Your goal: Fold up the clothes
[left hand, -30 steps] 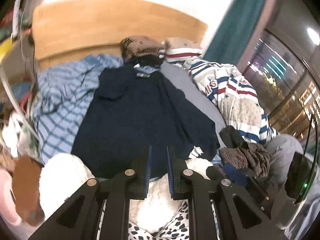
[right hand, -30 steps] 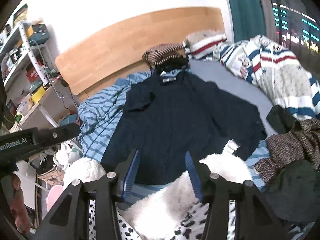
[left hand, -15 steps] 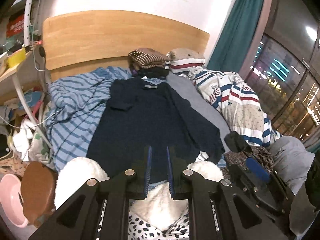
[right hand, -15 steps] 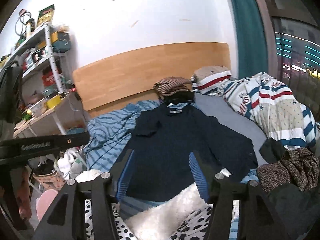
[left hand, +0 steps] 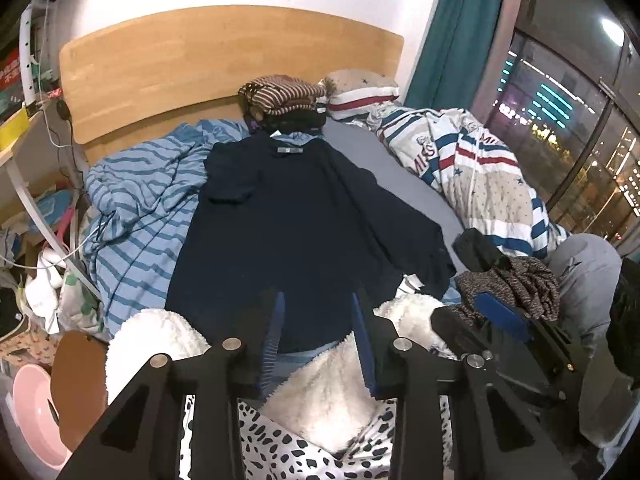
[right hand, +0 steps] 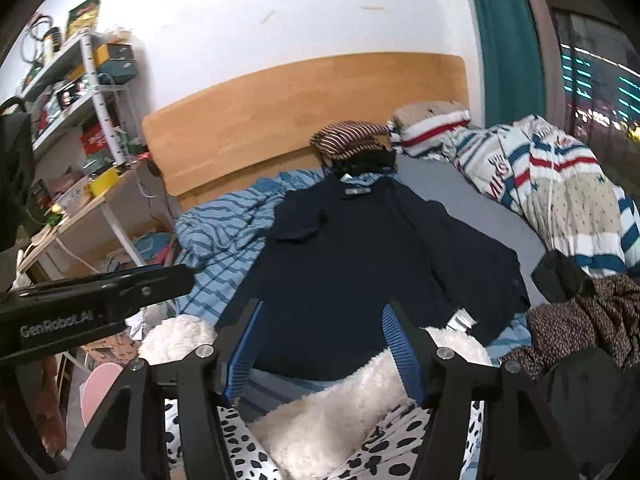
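- A navy garment point(left hand: 304, 220) lies spread flat down the middle of the bed, collar end toward the wooden headboard point(left hand: 224, 60) with a small grey label point(left hand: 290, 150) showing at the neck
- Its left sleeve is folded in over the chest as a short dark flap point(left hand: 230, 184); the right side fans out wide toward the grey sheet point(left hand: 400, 176), with long creases running from collar to hem
- The hem end lies nearest the cameras, just above a white fluffy blanket point(left hand: 332, 396) with a black-spotted border
- The garment rests partly on a blue striped cover point(left hand: 140, 200) at its left; a striped knit pile point(left hand: 280, 94) sits beyond the collar, against the headboard
- To the right lie a star-and-stripe duvet point(left hand: 480, 176) and a crumpled brown patterned garment point(left hand: 516, 284), apart from the navy one
- The left gripper point(left hand: 318, 332) points down at a slant over the hem; its jaws are opening, the blue ribbed pads stand apart, and nothing is between them, only the hem and the blanket seen beyond
- The right gripper point(right hand: 320, 344) points down along the same garment from the near end; its jaws are opening too, wider than the left, released, with no cloth pinched
- In the right wrist view the left gripper's black body point(right hand: 92, 304) reaches in from the left edge, level with the hem's left corner
- In the left wrist view the right gripper point(left hand: 504, 320) shows low at the right, a blue pad over the brown garment
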Demonstrator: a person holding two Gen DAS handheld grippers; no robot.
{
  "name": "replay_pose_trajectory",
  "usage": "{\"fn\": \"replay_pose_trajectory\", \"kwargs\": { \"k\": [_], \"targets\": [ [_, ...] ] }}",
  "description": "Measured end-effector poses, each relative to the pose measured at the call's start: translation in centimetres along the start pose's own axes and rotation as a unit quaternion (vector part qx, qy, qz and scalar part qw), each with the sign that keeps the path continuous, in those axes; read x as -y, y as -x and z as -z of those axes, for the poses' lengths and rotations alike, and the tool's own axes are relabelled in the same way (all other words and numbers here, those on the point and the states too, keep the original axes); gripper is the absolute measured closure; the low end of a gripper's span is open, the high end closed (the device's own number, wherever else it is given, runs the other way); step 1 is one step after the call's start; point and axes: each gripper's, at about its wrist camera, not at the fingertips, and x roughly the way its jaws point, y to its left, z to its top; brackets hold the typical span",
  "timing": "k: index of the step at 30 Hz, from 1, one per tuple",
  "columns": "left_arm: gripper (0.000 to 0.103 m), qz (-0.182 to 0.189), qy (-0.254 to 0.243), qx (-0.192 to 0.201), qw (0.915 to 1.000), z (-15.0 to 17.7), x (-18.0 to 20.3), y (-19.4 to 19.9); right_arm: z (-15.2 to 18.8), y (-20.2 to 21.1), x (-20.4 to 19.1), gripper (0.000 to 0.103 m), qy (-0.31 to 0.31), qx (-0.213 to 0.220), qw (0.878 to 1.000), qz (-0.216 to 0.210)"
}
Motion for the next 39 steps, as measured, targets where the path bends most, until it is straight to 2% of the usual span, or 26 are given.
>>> {"fn": "replay_pose_trajectory", "kwargs": {
  "k": [2,3,10,17,30,35,39],
  "targets": [
    [0.054,-0.003,0.002,-0.007,1.0,-0.2,0.1,-1.1,0.1,-0.6,0.9,0.036,-0.012,-0.008,1.0,0.007],
    [0.052,-0.001,0.002,-0.01,0.9999,-0.2,0.2,-1.5,0.1,-1.0,1.4,0.036,-0.017,-0.014,1.0,0.01],
    [0.052,0.012,0.0,-0.064,0.9979,-0.4,0.2,-6.1,0.5,-4.0,3.9,0.036,-0.042,-0.057,0.997,0.03],
    [0.052,0.009,0.013,-0.108,0.994,-0.6,-1.0,-10.2,1.3,-7.3,4.9,0.036,-0.048,-0.108,0.992,0.04],
    [0.052,0.015,0.059,-0.176,0.9825,-0.4,-4.6,-16.4,3.8,-13.9,4.4,0.036,-0.034,-0.22,0.974,0.051],
    [0.052,0.004,0.086,-0.201,0.9758,0.0,-6.3,-18.3,4.2,-16.0,4.0,0.036,-0.025,-0.25,0.967,0.049],
    [0.052,-0.005,0.099,-0.198,0.9751,0.1,-7.2,-18.1,4.0,-16.9,3.1,0.036,-0.011,-0.258,0.965,0.039]
  ]
}}
